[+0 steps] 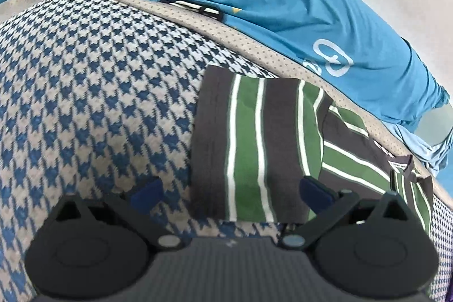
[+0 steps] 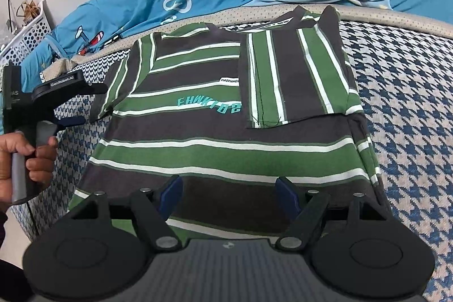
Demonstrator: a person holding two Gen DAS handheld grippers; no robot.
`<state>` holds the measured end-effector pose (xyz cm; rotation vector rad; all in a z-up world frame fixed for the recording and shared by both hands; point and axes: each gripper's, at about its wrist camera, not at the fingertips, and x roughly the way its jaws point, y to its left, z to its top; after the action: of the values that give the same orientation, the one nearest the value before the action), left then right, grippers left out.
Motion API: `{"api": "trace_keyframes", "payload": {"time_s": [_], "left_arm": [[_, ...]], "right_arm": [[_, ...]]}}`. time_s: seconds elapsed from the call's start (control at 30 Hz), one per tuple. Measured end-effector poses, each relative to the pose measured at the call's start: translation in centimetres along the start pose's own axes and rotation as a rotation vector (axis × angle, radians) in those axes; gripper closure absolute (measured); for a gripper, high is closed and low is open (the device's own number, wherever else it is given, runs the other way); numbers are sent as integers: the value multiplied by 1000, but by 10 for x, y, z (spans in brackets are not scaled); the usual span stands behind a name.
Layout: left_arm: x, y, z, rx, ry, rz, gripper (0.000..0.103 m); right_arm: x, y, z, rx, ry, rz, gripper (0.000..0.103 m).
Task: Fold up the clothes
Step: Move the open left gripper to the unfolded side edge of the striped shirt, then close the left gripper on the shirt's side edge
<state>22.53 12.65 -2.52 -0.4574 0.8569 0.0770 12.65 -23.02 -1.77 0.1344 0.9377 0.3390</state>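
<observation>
Green-and-charcoal striped knit shirt [image 2: 226, 137] lies flat on houndstooth bedcover [image 2: 410, 92].

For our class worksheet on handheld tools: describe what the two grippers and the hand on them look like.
Each gripper, left and right, has a black linkage with silver pivots, two round black discs, a ribbed grey body and blue fingers. The hand wraps a grey handle; the black frame above it carries white lettering.
</observation>
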Motion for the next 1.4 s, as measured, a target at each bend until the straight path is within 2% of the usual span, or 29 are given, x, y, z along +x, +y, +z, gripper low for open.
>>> {"api": "trace_keyframes", "payload": {"time_s": [0.3,0.47,0.57,0.67,1.0,1.17,1.23,1.4], "left_arm": [[8,-12,6,18,-12,-19,3],[9,-18,6,26,-21,-51,21],[9,-14,7,2,-30,-54,35],[7,-8,8,-45,-35,-81,44],[8,-7,7,-48,-45,-50,52],[8,-8,7,-53,-53,-30,88],[8,-9,7,-50,-57,-15,95],[0,-14,8,-65,-95,-17,97]], "right_arm": [[-1,-6,0,41,4,2,31],[1,-6,0,36,8,5,31],[2,-5,-1,36,13,5,31],[5,-4,-1,37,22,6,31],[8,-3,-2,36,31,7,31],[8,-2,-1,30,33,7,31],[8,-2,-1,28,34,6,31],[9,-2,-1,31,33,5,31]]}}
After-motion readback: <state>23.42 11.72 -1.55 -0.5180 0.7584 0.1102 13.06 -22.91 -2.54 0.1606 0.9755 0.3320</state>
